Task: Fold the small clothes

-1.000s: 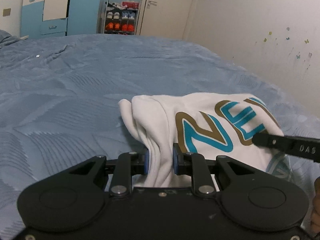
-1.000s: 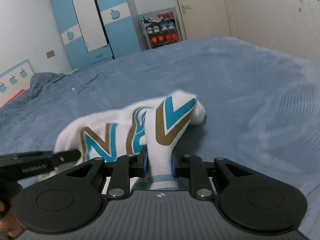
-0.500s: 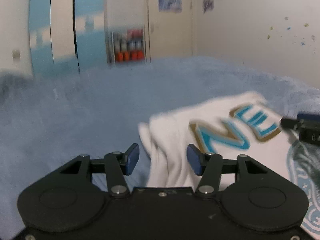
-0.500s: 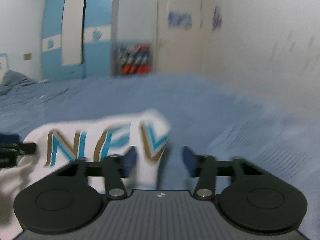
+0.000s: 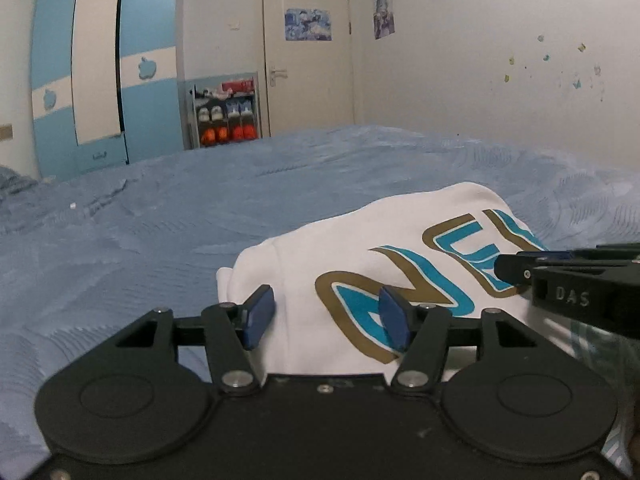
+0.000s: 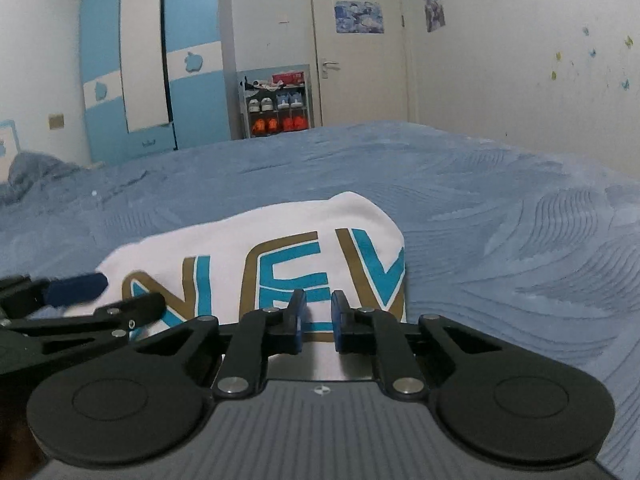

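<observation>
Lying folded on the blue bed [image 5: 168, 240], lettered panel turned up: the white garment [image 5: 360, 248], with its doubled edge nearest both cameras. Hovering just at the garment's left corner, the left hand-held gripper [image 5: 326, 316], pads spread wide and holding nothing, cloth passing loose between them. Sitting over the garment's right side, the right hand-held gripper [image 6: 316, 316], pads drawn near each other with a narrow gap showing, nothing caught between. Probably resting between folds, since the cloth is lying flat and unpinched. Likely needing a fresh grasp on a garment edge for another fold. Risking a slack, bunched layer if gripping only the top sheet.
</observation>
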{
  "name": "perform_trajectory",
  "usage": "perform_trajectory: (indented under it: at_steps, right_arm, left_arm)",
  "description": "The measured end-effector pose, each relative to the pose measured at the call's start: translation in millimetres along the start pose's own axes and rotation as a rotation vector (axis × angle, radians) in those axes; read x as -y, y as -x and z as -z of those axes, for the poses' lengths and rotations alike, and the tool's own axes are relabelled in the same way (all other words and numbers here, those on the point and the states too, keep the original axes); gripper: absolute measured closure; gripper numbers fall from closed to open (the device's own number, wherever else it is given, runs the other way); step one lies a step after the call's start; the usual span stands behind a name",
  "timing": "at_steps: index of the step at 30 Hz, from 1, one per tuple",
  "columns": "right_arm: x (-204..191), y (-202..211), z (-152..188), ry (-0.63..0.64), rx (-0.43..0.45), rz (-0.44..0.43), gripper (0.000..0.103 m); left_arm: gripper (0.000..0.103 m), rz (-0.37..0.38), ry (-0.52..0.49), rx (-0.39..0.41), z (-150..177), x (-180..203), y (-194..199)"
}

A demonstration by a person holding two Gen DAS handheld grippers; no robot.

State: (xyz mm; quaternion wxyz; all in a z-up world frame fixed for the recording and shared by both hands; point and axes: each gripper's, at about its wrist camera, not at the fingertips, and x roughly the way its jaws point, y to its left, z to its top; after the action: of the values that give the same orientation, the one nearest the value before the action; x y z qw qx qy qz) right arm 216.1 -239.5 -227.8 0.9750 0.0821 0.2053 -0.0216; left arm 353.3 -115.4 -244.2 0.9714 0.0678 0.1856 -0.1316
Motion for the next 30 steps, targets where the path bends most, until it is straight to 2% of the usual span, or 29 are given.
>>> perform_trajectory:
  at_steps: [3, 6, 12, 16, 21, 25, 27, 28, 29, 30]
  right_arm:
    - [-2.7, 3.0, 0.6, 0.021, -0.007, 0.015, 0.088]
    - [1.1, 10.5, -13.3, -0.004, -0.019, -0.005, 0.088]
    - [-5.8, 43.3, -40.6, -0.013, -0.012, -0.013, 0.087]
    - [-18.2, 63.3, -45.9, 0.024, -0.017, -0.018, 0.086]
    - [-28.4, 79.8, -44.6, 0.037, -0.027, -0.045, 0.086]
    - [-29.5, 79.4, -29.6, 0.041, -0.071, -0.052, 0.086]
    - [-27.4, 70.1, -11.5, 0.029, -0.136, -0.047, 0.082]
    - [-25.1, 64.0, -0.7, 0.011, -0.176, -0.051, 0.082]
    - [-21.9, 61.0, 10.7, -0.002, -0.183, -0.052, 0.082]
    - [-20.6, 61.5, 20.6, 0.001, -0.166, -0.053, 0.082]
  left_arm:
    - [0.041, -0.022, -0.037, -0.015, -2.3, 5.3, -2.0]
    - [0.042, -0.027, -0.029, -0.043, -17.4, 9.9, 3.9]
    - [0.042, -0.003, 0.029, -0.004, -47.9, 1.3, 59.9]
    - [0.042, 0.018, 0.033, -0.028, -56.4, -2.0, 85.9]
    - [0.042, 0.012, 0.000, -0.059, -44.5, 0.9, 103.4]
    - [0.042, 0.035, 0.008, -0.101, -27.3, 2.4, 99.1]
    - [0.042, 0.071, 0.027, -0.158, -11.8, 0.9, 93.8]
    - [0.041, 0.094, 0.036, -0.220, -1.1, 0.3, 86.4]
    - [0.040, 0.099, 0.037, -0.271, 10.7, 0.7, 79.4]
    - [0.039, 0.088, 0.023, -0.277, 24.5, 2.7, 77.1]
